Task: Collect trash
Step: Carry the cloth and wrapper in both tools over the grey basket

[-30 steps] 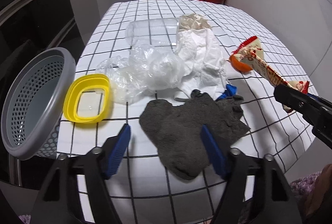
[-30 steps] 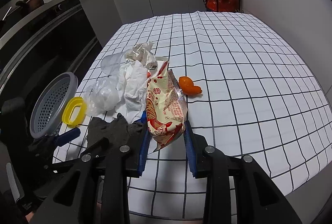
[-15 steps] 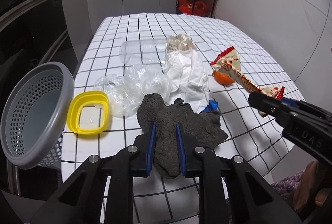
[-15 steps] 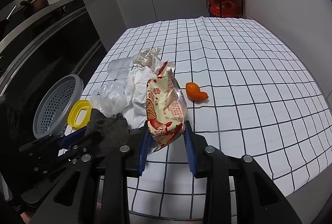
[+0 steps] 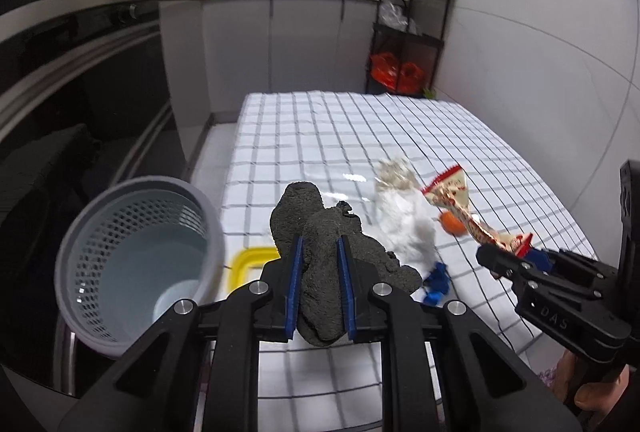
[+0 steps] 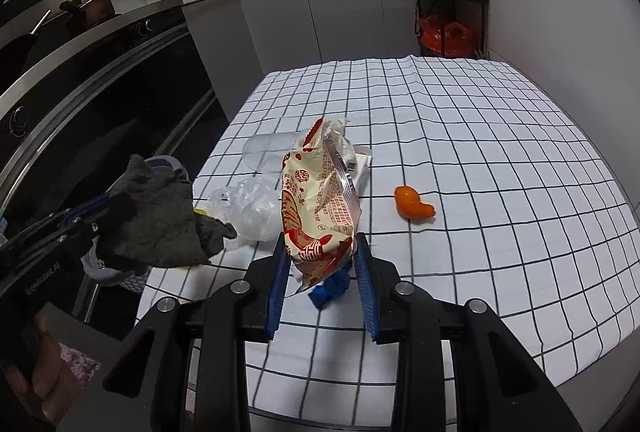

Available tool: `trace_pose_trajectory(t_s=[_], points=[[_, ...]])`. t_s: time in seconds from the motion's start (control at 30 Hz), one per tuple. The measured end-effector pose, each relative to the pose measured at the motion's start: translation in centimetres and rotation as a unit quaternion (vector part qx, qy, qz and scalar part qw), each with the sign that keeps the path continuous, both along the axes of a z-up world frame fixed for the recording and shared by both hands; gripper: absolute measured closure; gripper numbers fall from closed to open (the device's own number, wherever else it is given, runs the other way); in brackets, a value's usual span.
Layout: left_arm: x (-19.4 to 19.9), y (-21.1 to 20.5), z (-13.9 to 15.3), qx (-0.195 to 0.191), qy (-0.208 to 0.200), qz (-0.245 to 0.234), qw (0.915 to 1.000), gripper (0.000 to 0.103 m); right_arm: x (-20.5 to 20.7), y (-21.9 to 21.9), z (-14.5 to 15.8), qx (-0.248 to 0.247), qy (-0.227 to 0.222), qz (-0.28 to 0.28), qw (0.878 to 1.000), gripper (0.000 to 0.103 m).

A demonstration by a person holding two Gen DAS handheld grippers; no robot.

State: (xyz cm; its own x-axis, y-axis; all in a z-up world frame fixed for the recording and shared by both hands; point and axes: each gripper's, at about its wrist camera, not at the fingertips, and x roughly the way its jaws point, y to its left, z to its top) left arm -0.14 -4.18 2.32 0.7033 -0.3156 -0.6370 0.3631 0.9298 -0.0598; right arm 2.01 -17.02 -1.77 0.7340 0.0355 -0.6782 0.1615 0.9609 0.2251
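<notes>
Risk noted: the limp grey cloth droops past both sides of the left gripper and could catch the rim of the perforated bin, ahead to its left, and spill outside. That gripper is clamped tight on the cloth, lifted off the checked table. The right gripper pinches the snack wrapper upright between narrowly set jaws, orange peel lying ahead-right.

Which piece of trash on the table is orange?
The orange peel, alone right of the pile. The wrapper is red-and-cream, the scrap blue, the bag clear.
</notes>
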Motion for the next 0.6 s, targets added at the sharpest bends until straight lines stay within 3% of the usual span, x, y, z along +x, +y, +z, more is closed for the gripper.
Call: trace_pose_trajectory(t_s=[0.3, 0.6], points=[[2.8, 7.0, 1.9, 0.023, -0.028, 0.087, 0.9955, 0.086, 4.2, 5.9, 2.8, 0.007, -0.029, 0.076, 0.997, 0.072], [6.5, 13.3, -0.1, 0.040, 0.007, 0.163, 0.9858, 0.086, 11.1, 13.1, 3.5, 0.011, -0.021, 0.171, 0.985, 0.072]])
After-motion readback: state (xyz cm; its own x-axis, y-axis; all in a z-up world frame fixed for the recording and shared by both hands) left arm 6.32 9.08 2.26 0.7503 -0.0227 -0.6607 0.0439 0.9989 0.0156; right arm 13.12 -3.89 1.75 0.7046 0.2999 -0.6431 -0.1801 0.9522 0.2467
